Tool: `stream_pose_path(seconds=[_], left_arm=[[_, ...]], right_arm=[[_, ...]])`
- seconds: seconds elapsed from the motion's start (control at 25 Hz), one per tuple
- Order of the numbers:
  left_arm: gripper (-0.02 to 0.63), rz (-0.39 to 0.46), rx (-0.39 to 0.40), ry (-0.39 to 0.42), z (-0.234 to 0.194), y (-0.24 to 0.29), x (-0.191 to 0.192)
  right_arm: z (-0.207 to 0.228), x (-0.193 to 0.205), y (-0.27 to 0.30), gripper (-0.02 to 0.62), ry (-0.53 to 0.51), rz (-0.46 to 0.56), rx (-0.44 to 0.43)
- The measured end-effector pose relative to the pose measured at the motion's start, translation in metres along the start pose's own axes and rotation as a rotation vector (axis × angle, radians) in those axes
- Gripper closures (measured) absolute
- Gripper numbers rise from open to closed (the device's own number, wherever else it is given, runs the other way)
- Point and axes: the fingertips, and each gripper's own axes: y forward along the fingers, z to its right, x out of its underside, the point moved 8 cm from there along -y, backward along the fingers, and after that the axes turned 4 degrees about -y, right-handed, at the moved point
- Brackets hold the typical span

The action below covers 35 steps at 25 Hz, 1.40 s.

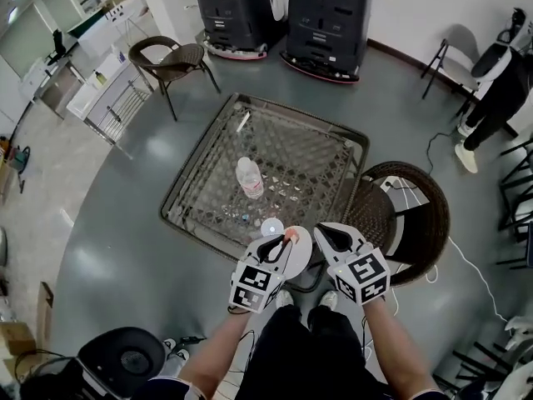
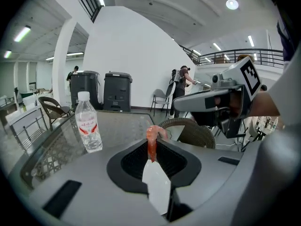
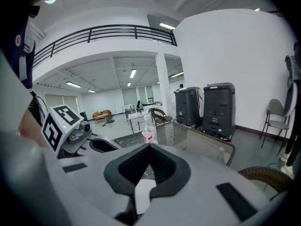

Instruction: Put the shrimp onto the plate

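An orange shrimp (image 1: 291,235) is pinched at the tips of my left gripper (image 1: 286,240), which is shut on it. In the left gripper view the shrimp (image 2: 151,136) hangs upright between the jaws. It is held just above a white plate (image 1: 302,250) at the near edge of the glass table (image 1: 300,152). The plate's white surface (image 2: 158,188) shows through the gap under the jaws. My right gripper (image 1: 320,231) hovers just right of the plate, shut with nothing in it. The right gripper view shows its black pads (image 3: 162,166) meeting over the same white plate (image 3: 142,194).
A clear water bottle (image 1: 249,177) stands mid-table and a small white disc (image 1: 272,227) lies near the plate. A round wicker chair (image 1: 412,219) sits at the table's right, another chair (image 1: 171,61) at far left. Black machines (image 1: 329,15) and a person (image 1: 500,82) are behind.
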Motion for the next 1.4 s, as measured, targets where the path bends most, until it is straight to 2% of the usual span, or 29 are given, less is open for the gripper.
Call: stream_pose_path(seconds=[0.32, 0.48, 0.76, 1.0, 1.4], left_arm=[[0.546, -0.186, -0.004, 0.044, -0.008, 0.040, 0.070], [0.546, -0.234, -0.021, 0.040, -0.012, 0.057, 0.091], [0.546, -0.369, -0.049, 0.012, -0.014, 0.075, 0.107], [0.546, -0.452, -0.063, 0.005, -0.008, 0.086, 0.115], [0.546, -0.525, -0.088, -0.003, -0.007, 0.096, 0.123]], right_arm=[[-0.007, 0.049, 0.003, 0.589, 0.050, -0.093, 0.026], [-0.009, 0.068, -0.002, 0.589, 0.069, -0.128, 0.036], [-0.015, 0.084, -0.008, 0.589, 0.114, -0.152, 0.052], [-0.017, 0.090, -0.014, 0.589, 0.133, -0.156, 0.051], [-0.017, 0.095, -0.021, 0.589, 0.146, -0.146, 0.040]])
